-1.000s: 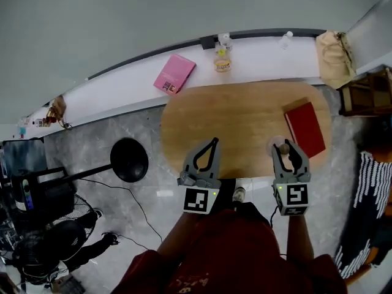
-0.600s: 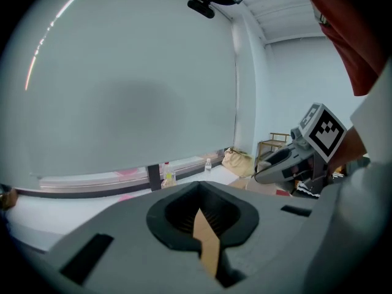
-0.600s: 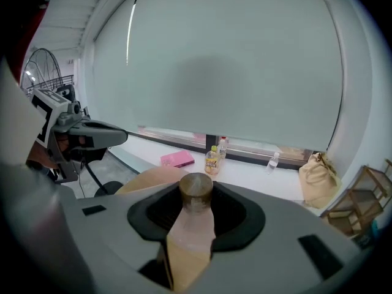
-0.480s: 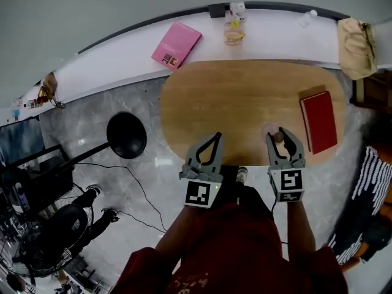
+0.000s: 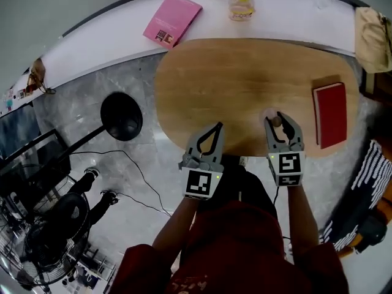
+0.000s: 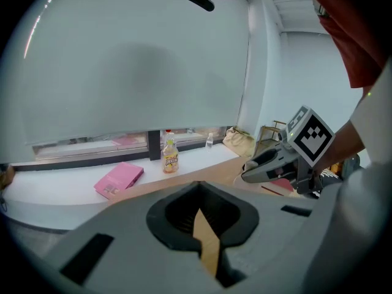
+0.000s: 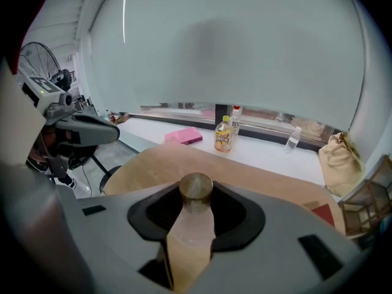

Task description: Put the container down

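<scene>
While the small clear container with the round brown lid [image 7: 196,188] is clamped in the right gripper [image 5: 280,118] over the near edge of the oval wooden bench [image 5: 245,78], the left gripper [image 5: 216,127] is closed, empty. Setting-down is judged in hand; lowering to contact, then release, is called for. Farther off, a red book [image 5: 331,114] and white sill [image 5: 288,17] are seen.

Left gripper [image 5: 217,127], right gripper [image 5: 279,119], container [image 5: 277,122] lower.

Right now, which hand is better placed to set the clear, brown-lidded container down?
Right. The right gripper grips the clear, brown-lidded container over the oval wooden table, near its front edge. The left gripper is shut with nothing in it.
</scene>
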`<action>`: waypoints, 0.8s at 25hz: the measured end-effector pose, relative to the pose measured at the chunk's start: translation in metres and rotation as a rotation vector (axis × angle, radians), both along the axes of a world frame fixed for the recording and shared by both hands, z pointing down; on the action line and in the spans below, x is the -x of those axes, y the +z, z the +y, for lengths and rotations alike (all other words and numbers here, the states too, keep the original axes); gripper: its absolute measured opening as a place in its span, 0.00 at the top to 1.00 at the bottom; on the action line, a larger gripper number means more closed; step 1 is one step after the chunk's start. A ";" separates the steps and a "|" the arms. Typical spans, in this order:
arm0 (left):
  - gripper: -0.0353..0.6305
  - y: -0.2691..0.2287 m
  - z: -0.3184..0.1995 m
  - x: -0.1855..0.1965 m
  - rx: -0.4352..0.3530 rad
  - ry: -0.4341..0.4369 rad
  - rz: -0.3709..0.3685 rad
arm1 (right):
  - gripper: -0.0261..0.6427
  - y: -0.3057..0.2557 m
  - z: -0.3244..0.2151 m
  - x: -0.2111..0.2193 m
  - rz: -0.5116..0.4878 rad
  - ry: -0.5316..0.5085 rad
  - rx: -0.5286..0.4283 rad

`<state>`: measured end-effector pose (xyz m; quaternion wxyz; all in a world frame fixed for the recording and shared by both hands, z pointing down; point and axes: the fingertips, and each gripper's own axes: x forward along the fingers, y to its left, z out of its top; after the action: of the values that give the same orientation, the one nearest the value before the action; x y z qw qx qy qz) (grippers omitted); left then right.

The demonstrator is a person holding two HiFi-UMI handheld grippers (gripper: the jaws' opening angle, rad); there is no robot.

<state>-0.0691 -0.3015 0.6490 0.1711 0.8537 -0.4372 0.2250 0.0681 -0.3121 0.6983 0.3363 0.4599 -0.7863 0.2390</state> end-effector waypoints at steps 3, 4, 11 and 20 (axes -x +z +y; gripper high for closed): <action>0.94 0.021 0.001 0.002 0.030 -0.008 -0.003 | 0.75 0.027 -0.003 0.003 0.021 -0.028 0.019; 0.94 0.029 0.001 0.003 0.047 -0.013 -0.004 | 0.75 0.036 -0.004 0.004 0.026 -0.037 0.027; 0.94 0.072 0.000 0.005 0.101 -0.012 -0.005 | 0.75 0.090 -0.017 0.016 0.039 -0.083 0.066; 0.94 0.101 0.007 0.003 0.144 -0.020 0.007 | 0.75 0.125 -0.031 0.027 0.037 -0.103 0.061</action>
<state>-0.0717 -0.2945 0.7500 0.2360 0.8356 -0.4278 0.2512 0.0413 -0.3433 0.8229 0.3766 0.4128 -0.7948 0.2366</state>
